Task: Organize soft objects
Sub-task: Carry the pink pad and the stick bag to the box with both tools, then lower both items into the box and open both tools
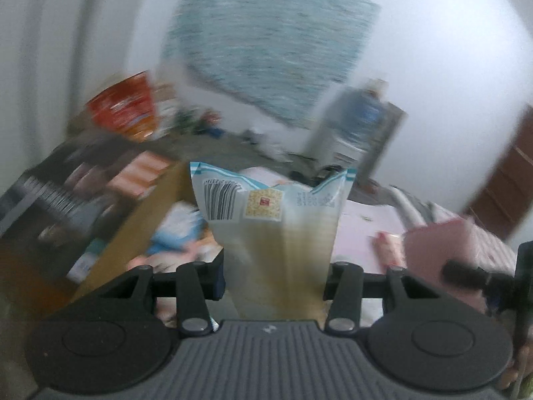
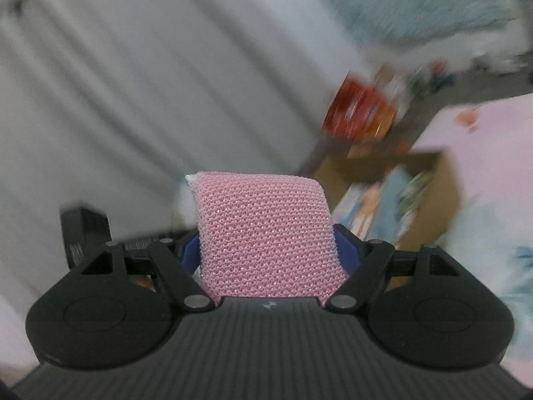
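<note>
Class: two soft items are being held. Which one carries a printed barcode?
The plastic packet in the left gripper; the right gripper's pink mesh sponge bears no print.

A home bedroom: pink bedsheet [image 2: 483, 153], curtains [image 2: 133, 83], cluttered shelf [image 1: 100, 173].

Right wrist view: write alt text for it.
The right claw grips a pink mesh sponge between its blue pads. Behind, blurred, an open cardboard box holding colourful packets sits beside a pink surface.

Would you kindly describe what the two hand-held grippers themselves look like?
Both look alike: the left hand-held gripper and right hand-held gripper have matte black linkage arms with silver pivot pins, two round black discs, a ribbed dark grey centre plate with a small pale logo, and blue finger pads.
</note>
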The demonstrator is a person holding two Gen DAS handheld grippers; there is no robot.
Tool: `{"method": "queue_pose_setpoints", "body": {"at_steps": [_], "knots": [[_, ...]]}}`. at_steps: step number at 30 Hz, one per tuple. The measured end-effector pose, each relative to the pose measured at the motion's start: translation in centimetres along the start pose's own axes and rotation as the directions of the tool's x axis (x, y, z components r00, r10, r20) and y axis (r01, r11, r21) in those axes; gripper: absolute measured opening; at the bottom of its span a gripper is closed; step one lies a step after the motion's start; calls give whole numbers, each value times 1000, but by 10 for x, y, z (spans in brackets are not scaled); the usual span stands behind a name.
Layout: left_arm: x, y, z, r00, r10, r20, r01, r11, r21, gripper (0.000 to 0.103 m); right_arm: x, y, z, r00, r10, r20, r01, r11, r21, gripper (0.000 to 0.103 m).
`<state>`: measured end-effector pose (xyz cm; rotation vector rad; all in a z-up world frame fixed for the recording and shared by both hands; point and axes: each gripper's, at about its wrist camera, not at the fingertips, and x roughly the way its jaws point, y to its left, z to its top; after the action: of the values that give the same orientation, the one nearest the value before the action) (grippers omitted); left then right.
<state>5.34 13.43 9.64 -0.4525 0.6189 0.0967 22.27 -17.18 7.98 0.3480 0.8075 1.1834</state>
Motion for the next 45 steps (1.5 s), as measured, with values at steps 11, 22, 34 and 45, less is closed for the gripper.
{"method": "queue_pose_setpoints", "body": {"at_steps": [11,22,34,45], "knots": [[-6,98,-25,999,50,18,-47,989,-137,48,201,67,-60,782,-267,-563,5,906,-422,79],[14,119,-37,999,28,-16,-30,991,-129,48,243,25,-76,626,-363,-691,-7,883,-470,87],[39,116,-45,991,62,-117,-80,985,-153,50,217,16,-54,742,-270,-613,43,933,-358,89],[42,113,-56,976,152,-158,-180,966,-185,68,202,8,-31,819,-233,-525,75,950,-305,89]]}}
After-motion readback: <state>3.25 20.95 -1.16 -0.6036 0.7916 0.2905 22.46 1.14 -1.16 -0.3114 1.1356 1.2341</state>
